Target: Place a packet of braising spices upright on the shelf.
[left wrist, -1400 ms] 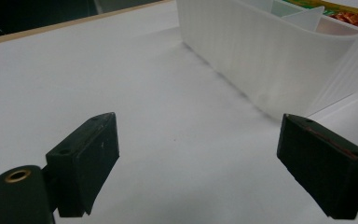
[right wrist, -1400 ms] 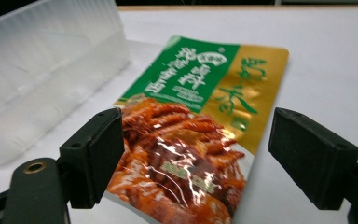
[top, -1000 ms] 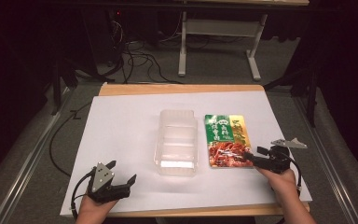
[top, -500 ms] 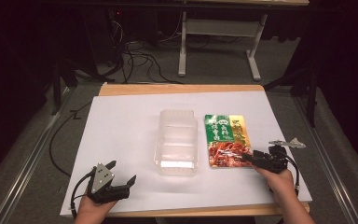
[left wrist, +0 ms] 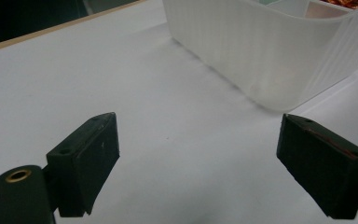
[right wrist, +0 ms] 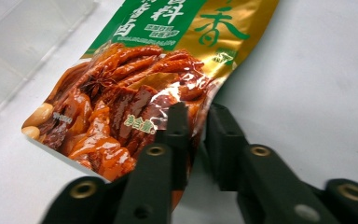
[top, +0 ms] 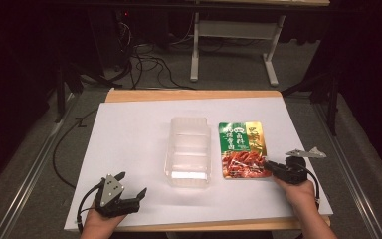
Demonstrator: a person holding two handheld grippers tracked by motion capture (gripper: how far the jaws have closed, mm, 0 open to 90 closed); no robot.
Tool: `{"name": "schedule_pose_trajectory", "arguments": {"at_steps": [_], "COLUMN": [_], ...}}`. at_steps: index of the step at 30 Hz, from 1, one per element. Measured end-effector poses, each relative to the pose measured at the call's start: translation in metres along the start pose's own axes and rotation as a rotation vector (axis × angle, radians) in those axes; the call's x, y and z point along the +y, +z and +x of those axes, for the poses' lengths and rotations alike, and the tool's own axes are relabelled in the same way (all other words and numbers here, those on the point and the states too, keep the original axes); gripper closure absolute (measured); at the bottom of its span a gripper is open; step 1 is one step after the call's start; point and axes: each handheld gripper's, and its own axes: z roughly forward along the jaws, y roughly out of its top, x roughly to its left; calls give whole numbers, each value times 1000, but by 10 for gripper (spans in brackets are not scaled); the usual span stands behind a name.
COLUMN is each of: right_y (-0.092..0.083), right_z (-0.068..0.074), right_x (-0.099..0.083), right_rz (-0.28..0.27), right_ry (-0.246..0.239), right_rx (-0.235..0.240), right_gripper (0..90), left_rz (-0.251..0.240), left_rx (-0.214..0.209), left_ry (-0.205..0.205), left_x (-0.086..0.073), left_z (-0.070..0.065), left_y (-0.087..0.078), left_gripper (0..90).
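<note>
A green, gold and red snack packet (top: 242, 149) lies flat on the white sheet, just right of a clear plastic box (top: 189, 152). My right gripper (top: 273, 168) is at the packet's near right corner. In the right gripper view its jaws have just been closing and now pinch the edge of the packet (right wrist: 135, 93) between them (right wrist: 196, 114). My left gripper (top: 132, 183) rests at the near left of the sheet, open, with nothing between its fingers (left wrist: 200, 135). The ribbed wall of the box (left wrist: 270, 46) stands ahead of it to the right.
The white sheet (top: 129, 129) covers a wooden table whose front edge runs just behind both hands. Beyond the far edge, on the grey floor, are cables (top: 144, 59) and a white metal stand (top: 234, 35).
The right gripper's jaws have come together on the packet's near right corner. Both hands and the left gripper have kept still.
</note>
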Motion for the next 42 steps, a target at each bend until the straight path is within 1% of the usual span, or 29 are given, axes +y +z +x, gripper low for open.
{"name": "schedule_pose_trajectory", "arguments": {"at_steps": [2, 5, 6, 10, 13, 15, 18, 20, 25, 30, 34, 35, 36, 37, 39, 40, 42], "right_y": [0, 0, -1, -5, -9, -12, -17, -21, -32, -43, -47, -48, -48, -48, -49, -50, -52], "right_z": [2, 6, 8, 11, 14, 16, 20, 21, 22, 24, 26, 26, 26, 26, 25, 23, 19], "right_x": [0, 0, 0, -4, -9, -12, -17, -21, -31, -41, -45, -46, -46, -47, -47, -48, -47], "right_rz": [9, 15, 22, 21, 30, 33, 40, 45, 51, 49, 50, 47, 47, 48, 44, 37, 24], "right_ry": [-17, -54, -58, -75, -81, -94, -98, -103, -94, -93, -89, -97, -95, -92, -95, -96, -76], "right_rx": [-5, -22, -23, -12, -5, -6, 0, 6, 14, 7, 2, 0, 0, -1, -4, -11, -11], "right_gripper": [875, 888, 888, 886, 885, 885, 890, 895, 898, 897, 893, 889, 885, 874, 814, 757, 674], "left_rz": [-1, -6, -6, -13, -17, -17, -15, -17, -39, -62, -69, -69, -68, -67, -65, -65, -63], "left_rx": [0, 1, 1, -2, -4, -3, 8, 14, 24, 36, 35, 33, 34, 34, 32, 33, 32], "left_ry": [-1, -2, 0, -2, -2, -4, -10, -21, -42, -58, -66, -66, -64, -64, -64, -63, -63], "left_x": [0, 1, 1, 3, 5, 7, 10, 12, 18, 25, 29, 29, 29, 29, 29, 29, 29], "left_z": [0, 0, 0, 0, 1, 2, 4, 6, 10, 10, 11, 11, 11, 10, 10, 10, 10], "left_y": [0, 0, 0, 2, 5, 8, 15, 18, 24, 32, 36, 37, 38, 38, 39, 39, 37], "left_gripper": [135, 135, 135, 135, 136, 136, 137, 139, 146, 148, 148, 148, 148, 148, 148, 148, 148]}}
